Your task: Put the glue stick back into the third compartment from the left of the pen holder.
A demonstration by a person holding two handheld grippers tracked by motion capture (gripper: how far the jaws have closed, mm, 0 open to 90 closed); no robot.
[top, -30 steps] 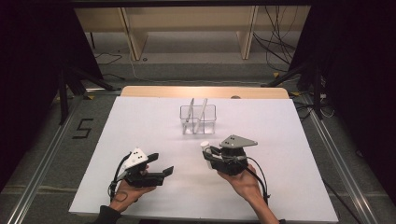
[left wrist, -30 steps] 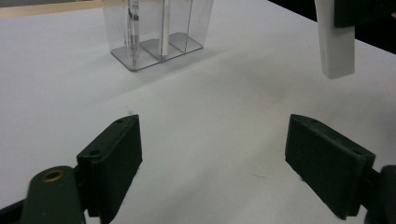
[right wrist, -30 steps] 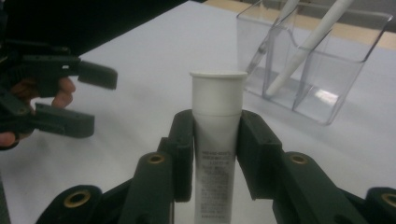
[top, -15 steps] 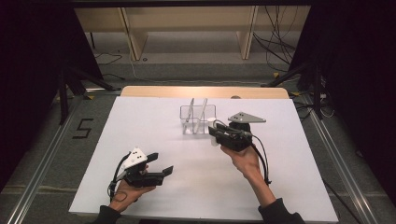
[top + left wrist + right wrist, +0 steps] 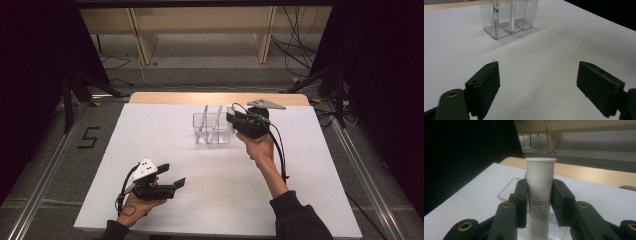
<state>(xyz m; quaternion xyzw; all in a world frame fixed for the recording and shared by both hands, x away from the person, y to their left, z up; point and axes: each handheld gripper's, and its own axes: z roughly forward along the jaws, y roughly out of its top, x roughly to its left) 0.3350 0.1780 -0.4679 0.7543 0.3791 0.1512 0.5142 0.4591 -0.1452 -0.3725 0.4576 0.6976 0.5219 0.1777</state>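
Right gripper (image 5: 539, 203) clamps an upright white plastic tube (image 5: 540, 195) above the right end of the clear three-compartment acrylic organiser (image 5: 212, 127). Left gripper (image 5: 537, 86) rests near the white table's (image 5: 310, 180) front edge, jaws spread apart, holding nothing.

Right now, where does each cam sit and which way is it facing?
High view: fixed above the person's side, looking forward and down on the white table; both forearms, left claw, right claw.
Left gripper view: rides the left claw, low over the table, facing the clear organizer; jaws apart.
Right gripper view: rides the right claw, facing the far edge; jaws clamp a white tube.
Shared: high and left gripper views both show the organizer.
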